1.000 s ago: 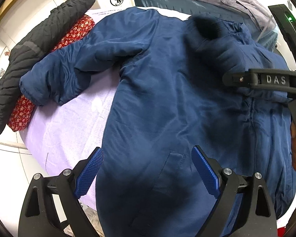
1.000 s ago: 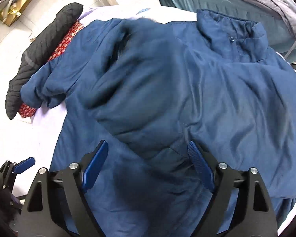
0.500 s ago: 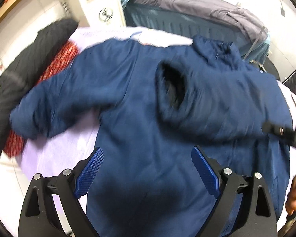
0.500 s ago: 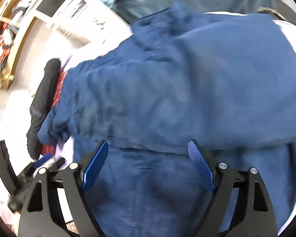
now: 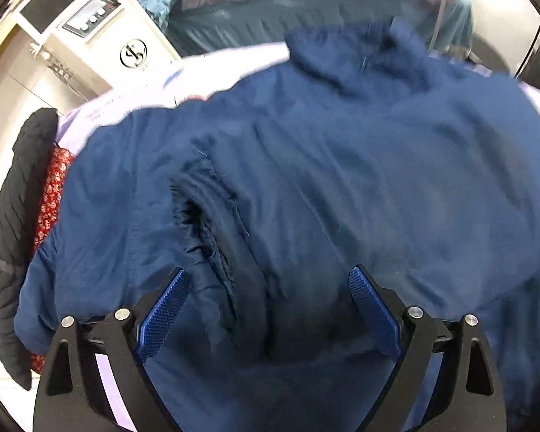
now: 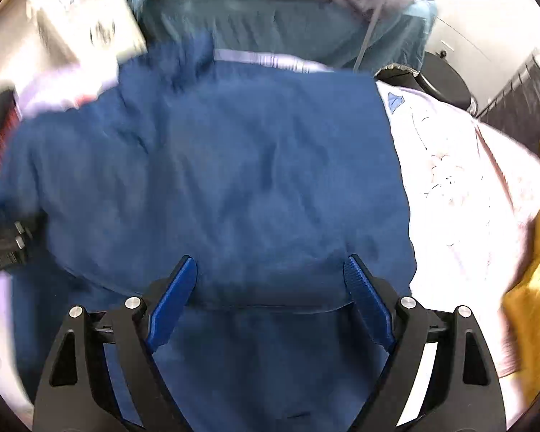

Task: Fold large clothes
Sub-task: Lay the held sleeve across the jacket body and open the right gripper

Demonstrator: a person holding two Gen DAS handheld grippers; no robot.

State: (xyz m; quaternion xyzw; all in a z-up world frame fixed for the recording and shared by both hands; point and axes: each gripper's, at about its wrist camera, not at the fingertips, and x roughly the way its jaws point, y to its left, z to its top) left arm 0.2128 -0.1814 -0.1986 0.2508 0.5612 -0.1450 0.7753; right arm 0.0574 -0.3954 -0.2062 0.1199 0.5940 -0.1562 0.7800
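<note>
A: What lay at the far left?
B: A black coat [image 5: 7,237] draped over the table edge, a red cloth [image 5: 52,187] just beside it, both partly under the jacket's left sleeve.
A: And the jacket [image 5: 342,180] itself?
B: Spread across the lilac sheet [image 6: 457,180], collar [image 5: 345,61] at the far side. One sleeve was folded over the chest, its cuff [image 5: 198,216] lying left of centre.
A: The left gripper [image 5: 266,306]?
B: Above the jacket's lower part, jaws apart, nothing between the blue pads that they pressed.
A: The right gripper [image 6: 270,295]?
B: Also spread wide, holding nothing, over the folded sleeve's lower edge. Bare sheet lay to its right, with something yellow [image 6: 532,306], blurred, at the frame's edge.
</note>
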